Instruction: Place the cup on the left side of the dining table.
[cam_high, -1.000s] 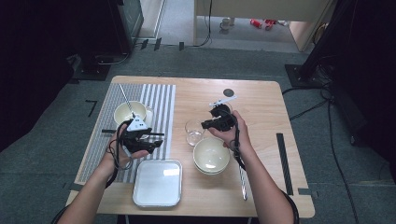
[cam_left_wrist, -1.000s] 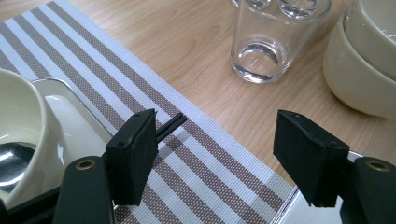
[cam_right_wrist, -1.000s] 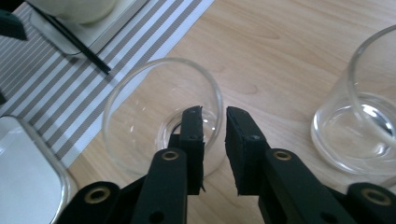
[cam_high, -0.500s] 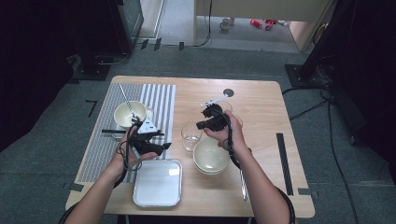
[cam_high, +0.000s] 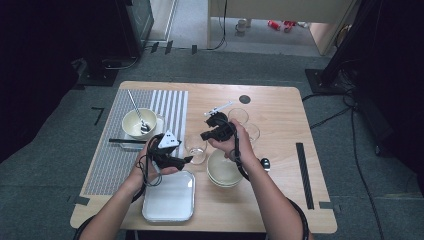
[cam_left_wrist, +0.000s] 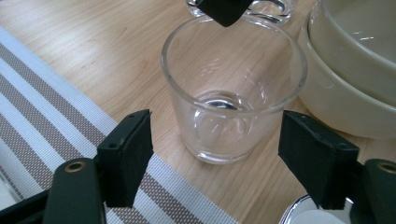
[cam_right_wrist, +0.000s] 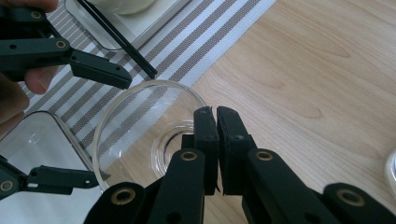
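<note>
While our left gripper (cam_left_wrist: 215, 163) brackets glass (cam_left_wrist: 233, 88) with jaws spread, having just widened, pads clear of walls, glass stands on bare wood at table (cam_high: 280, 105) centre, stacked bowls (cam_left_wrist: 355, 70) close at its 3 o'clock; our right gripper (cam_right_wrist: 215, 119), pinched shut, empty, hangs over rim. Risks: off-centre squeeze tips glass into bowls; right tip knocks rim; slick wall slips from pads

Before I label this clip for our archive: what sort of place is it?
Probably a lab or studio set up as a dining spot: a wooden table on grey carpet, with stacked bowls, a glass and a striped placemat.
</note>
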